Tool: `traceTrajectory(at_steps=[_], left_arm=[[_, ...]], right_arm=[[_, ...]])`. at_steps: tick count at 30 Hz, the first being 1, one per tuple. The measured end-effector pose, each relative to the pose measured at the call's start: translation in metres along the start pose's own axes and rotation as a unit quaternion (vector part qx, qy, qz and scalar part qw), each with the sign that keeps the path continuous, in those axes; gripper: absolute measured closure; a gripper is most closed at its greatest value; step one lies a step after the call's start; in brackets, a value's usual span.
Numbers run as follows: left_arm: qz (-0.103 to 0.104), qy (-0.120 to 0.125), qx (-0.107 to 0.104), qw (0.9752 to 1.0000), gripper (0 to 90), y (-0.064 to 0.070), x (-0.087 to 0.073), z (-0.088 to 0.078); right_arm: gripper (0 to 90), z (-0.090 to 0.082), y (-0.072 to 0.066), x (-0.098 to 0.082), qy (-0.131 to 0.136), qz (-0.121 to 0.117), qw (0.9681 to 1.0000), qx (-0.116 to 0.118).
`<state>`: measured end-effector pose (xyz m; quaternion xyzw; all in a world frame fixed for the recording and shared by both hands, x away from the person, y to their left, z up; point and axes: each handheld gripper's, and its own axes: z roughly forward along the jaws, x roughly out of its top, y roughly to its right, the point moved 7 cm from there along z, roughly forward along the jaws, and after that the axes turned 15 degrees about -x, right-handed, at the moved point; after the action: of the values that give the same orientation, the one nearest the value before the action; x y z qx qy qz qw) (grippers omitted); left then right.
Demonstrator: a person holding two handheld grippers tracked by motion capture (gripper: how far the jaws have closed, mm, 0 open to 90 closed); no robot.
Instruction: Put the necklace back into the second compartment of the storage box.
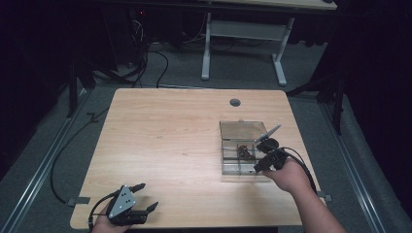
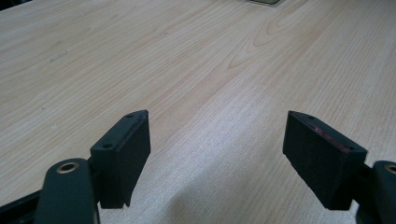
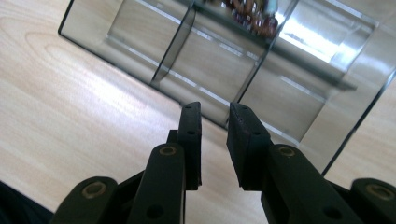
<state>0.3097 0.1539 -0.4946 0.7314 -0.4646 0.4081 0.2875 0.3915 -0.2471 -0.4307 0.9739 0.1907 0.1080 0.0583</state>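
Clear plastic compartment box (image 1: 241,150) with dividers lies on the light wooden surface (image 1: 170,136) at its right side, just ahead of the right hand-held gripper (image 3: 215,122), whose jaws stand a narrow gap apart, holding nothing. Small brownish items sit in a middle compartment. Left hand-held gripper (image 2: 217,149) rests wide open, well apart. No legible writing.

A divided box (image 1: 238,131) sits on the table (image 1: 170,136) — right side, small parts (image 1: 244,151) inside
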Motion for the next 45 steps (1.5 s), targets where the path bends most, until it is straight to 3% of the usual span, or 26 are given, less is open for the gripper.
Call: traceTrajectory(at_steps=[8,19,27,34,35,37,39,41,44,45], left_arm=[[0.002,-0.001,0.001,1.0000,23.8,0.000,0.000,0.000],[0.001,-0.001,0.000,1.0000,23.7,0.000,0.000,0.000],[0.001,-0.001,0.000,1.0000,23.7,0.000,0.000,0.000],[-0.001,-0.001,0.000,1.0000,23.7,0.000,0.000,0.000],[-0.001,-0.001,0.000,1.0000,23.7,0.000,0.000,0.000],[-0.001,-0.001,0.000,1.0000,23.7,0.000,0.000,0.000],[-0.004,0.002,0.000,1.0000,23.7,-0.001,0.000,0.000],[-0.007,0.005,0.000,1.0000,23.7,-0.001,0.000,-0.001],[-0.010,0.007,-0.001,0.9999,23.6,-0.002,0.000,-0.001],[-0.010,0.007,-0.001,0.9999,23.6,-0.002,0.000,-0.001]], right_arm=[[73.9,-0.003,0.000,-0.018,0.000,0.009,1.0000,0.001],[68.4,0.006,-0.009,-0.034,-0.004,0.002,1.0000,0.004],[65.3,0.010,-0.018,-0.039,0.022,0.000,0.9997,0.009],[64.0,0.014,-0.027,-0.043,0.067,0.001,0.9976,0.014],[62.7,0.016,-0.030,-0.045,0.088,0.003,0.9961,0.010],[62.2,0.016,-0.032,-0.046,0.092,0.004,0.9957,0.009],[61.6,0.020,-0.039,-0.048,0.132,0.003,0.9913,0.008],[61.4,0.022,-0.043,-0.049,0.150,0.003,0.9888,0.003],[59.7,0.026,-0.049,-0.051,0.188,0.008,0.9820,0.006],[59.7,0.026,-0.049,-0.051,0.188,0.008,0.9820,0.006]])
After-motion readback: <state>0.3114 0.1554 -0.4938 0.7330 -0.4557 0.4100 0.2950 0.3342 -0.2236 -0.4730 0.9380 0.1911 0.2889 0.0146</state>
